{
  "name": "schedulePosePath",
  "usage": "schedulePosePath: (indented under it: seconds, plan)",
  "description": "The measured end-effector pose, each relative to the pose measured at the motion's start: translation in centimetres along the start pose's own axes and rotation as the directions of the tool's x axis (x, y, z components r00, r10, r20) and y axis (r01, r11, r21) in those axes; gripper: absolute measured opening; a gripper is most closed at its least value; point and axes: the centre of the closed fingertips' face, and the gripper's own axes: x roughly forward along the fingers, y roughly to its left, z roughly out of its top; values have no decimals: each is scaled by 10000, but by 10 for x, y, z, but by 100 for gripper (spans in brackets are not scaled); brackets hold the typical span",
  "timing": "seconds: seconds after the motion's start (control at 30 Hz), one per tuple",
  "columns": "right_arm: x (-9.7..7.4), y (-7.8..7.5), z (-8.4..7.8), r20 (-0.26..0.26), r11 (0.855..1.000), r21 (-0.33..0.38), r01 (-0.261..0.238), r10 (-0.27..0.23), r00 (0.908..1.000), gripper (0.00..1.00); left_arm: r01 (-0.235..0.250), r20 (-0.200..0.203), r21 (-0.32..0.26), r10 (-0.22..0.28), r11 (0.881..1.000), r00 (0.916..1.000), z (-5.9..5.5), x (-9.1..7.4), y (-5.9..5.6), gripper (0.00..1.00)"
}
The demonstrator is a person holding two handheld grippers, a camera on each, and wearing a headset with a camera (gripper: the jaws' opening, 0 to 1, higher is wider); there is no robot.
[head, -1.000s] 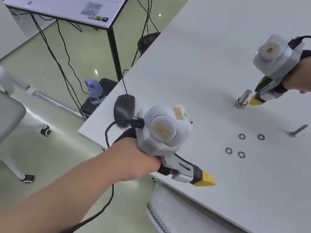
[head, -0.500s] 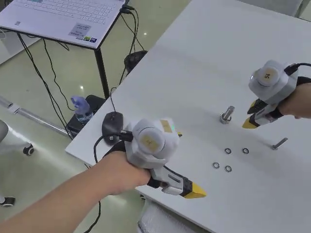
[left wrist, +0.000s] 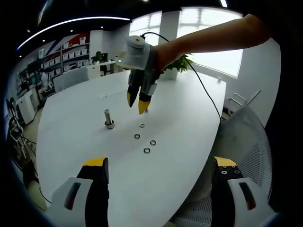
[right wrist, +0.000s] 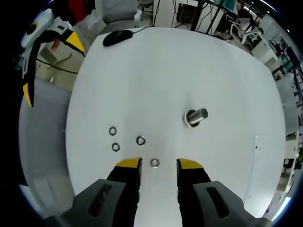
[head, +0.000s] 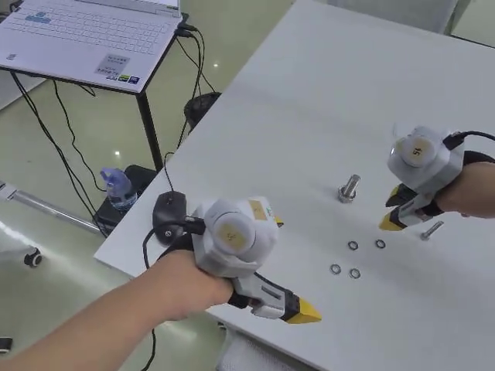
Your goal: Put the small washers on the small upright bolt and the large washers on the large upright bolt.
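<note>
Right claw [right wrist: 159, 163]: jaws a little way apart, nothing gripped. In the right gripper view one washer [right wrist: 155, 163] lies flat on the table [head: 309, 93], right in the gap between the two yellow tips. From the left gripper view the tips look like they're hanging above the table rather than on it, but I honestly can't tell for sure.

Three more washers [right wrist: 115, 147] lie flat in a loose cluster just to one side of that one. They're close together but not touching.

The big bolt [head: 348, 188] stands upright on its head near the cluster, with nothing on its shaft. The small bolt [head: 431, 229] isn't upright at all. It's lying on its side just beside the right claw, on the far side from the big bolt.

Left claw [left wrist: 160, 165]: jaws wide apart, holding nothing. It's over the near edge of the table, well apart from the washers and both bolts.

Further out there's a black mouse [head: 168, 207] near the table's left corner, behind the left claw. A mesh chair [left wrist: 246, 142] is tucked by the near edge. An open laptop [head: 93, 35] sits on a separate stand off to the left.
</note>
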Motion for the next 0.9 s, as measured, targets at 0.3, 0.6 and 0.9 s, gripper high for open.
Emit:
schedulePosePath:
  seconds: [0.3, 0.6, 0.9]
  plan:
    - [12, 9, -8, 98, 9997, 207, -110, 108, 9999, 30, 0, 35, -97, 0, 10000, 10000, -1, -1, -2, 90]
    - [29, 12, -20, 57, 9992, 321, -225, 224, 9997, 29, -59, 26, -142, 59, 9999, 10000, -3, -2, -3, 90]
    - [52, 14, -33, -88, 9980, 540, -323, 328, 9994, 27, -3, 50, -204, 4, 9998, 10000, -1, -2, -4, 90]
